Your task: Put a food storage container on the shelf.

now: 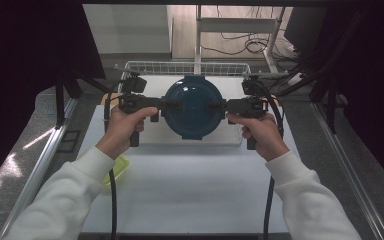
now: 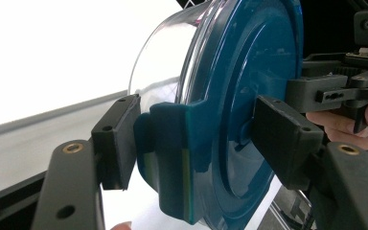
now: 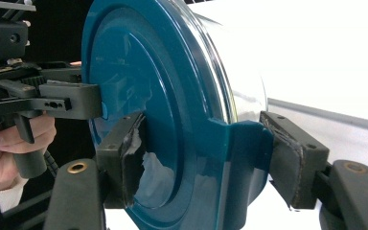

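Observation:
A round clear container with a dark teal lid (image 1: 194, 107) sits at the middle of the table, held from both sides. My left gripper (image 1: 172, 106) is shut on the lid's left clip tab (image 2: 172, 158), one pad (image 2: 120, 141) under the tab and the other (image 2: 287, 139) on the lid's top. My right gripper (image 1: 217, 106) is shut on the opposite clip (image 3: 239, 158), its pads (image 3: 294, 163) pinching lid and tab. The clear bowl wall (image 2: 163, 62) shows below the lid. I cannot tell whether the container touches the table.
A white wire basket (image 1: 185, 67) stands right behind the container. A yellow-green container (image 1: 117, 167) lies under the left forearm at the white mat's (image 1: 190, 185) left edge. Metal rails (image 1: 45, 155) run along both table sides, with dark curtains beyond.

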